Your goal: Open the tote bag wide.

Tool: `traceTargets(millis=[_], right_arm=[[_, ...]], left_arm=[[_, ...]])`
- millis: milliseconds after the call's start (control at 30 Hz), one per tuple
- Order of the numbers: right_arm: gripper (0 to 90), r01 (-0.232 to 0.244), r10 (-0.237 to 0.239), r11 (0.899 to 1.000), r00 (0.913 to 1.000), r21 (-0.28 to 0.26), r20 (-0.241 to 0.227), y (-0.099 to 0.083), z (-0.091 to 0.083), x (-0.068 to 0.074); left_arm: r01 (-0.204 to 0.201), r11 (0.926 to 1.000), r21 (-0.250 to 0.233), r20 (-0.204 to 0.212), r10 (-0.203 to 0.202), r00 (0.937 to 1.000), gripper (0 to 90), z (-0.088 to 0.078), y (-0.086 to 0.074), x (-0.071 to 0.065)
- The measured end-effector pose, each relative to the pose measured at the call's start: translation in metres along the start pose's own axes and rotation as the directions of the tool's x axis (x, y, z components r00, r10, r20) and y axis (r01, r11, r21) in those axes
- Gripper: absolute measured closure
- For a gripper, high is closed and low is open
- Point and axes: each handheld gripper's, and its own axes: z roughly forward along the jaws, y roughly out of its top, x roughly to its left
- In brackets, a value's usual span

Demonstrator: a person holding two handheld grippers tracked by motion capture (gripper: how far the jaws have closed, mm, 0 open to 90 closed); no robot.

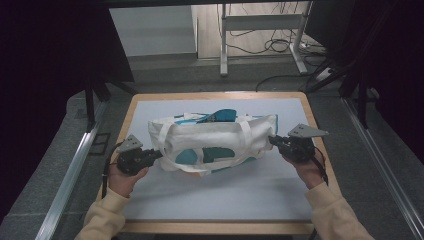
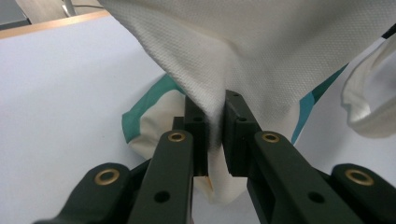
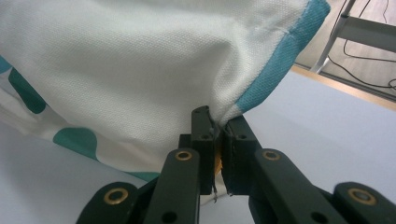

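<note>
A white cloth tote bag point(image 1: 212, 142) with teal patches and white straps hangs stretched between my two grippers above the pale blue table mat point(image 1: 225, 195). My left gripper point(image 1: 157, 152) pinches the bag's left edge; in the left gripper view its jaws point(image 2: 215, 126) squeeze a fold of white fabric point(image 2: 243, 51). My right gripper point(image 1: 274, 140) is shut on the bag's right edge, and the right gripper view shows white cloth point(image 3: 140, 70) with a teal border point(image 3: 280, 56) clamped at the jaw tips point(image 3: 218, 135). A teal item point(image 1: 217, 116) peeks from the bag's mouth.
The mat lies on a wooden table point(image 1: 215, 95) with a bare strip in front of the bag. A white desk frame point(image 1: 260, 30) and loose cables point(image 1: 280, 45) stand on the floor beyond. Dark curtains flank both sides, and metal rails point(image 1: 65, 185) run along the floor.
</note>
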Motion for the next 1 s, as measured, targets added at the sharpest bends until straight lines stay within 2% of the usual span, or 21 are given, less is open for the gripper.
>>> traceTargets(millis=[333,467,600,833,1000], right_arm=[[83.5,-0.009,0.010,1.000,0.9999,0.016,-0.009,-0.007,0.006,0.000],[83.5,-0.015,0.016,0.999,0.9998,0.028,-0.016,-0.010,0.009,0.001],[83.5,-0.006,0.007,0.998,0.9999,0.063,-0.012,-0.016,0.017,0.002],[83.6,-0.020,0.022,0.996,0.9996,0.085,-0.019,-0.025,0.022,0.001],[83.6,-0.026,0.029,0.993,0.9992,0.118,-0.026,-0.034,0.027,0.002]], left_arm=[[0.006,0.9999,0.014,-0.001,-0.006,1.0000,82.6,0.004,-0.007,0.000],[0.004,0.9994,0.034,-0.007,-0.003,1.0000,82.9,0.009,-0.011,-0.001],[-0.009,0.9971,0.075,-0.019,0.010,0.9998,83.2,0.019,-0.018,-0.001],[-0.008,0.9965,0.083,-0.019,0.009,0.9998,83.3,0.021,-0.019,0.000],[-0.005,0.9938,0.111,-0.017,0.007,0.9998,83.3,0.027,-0.022,0.001]])
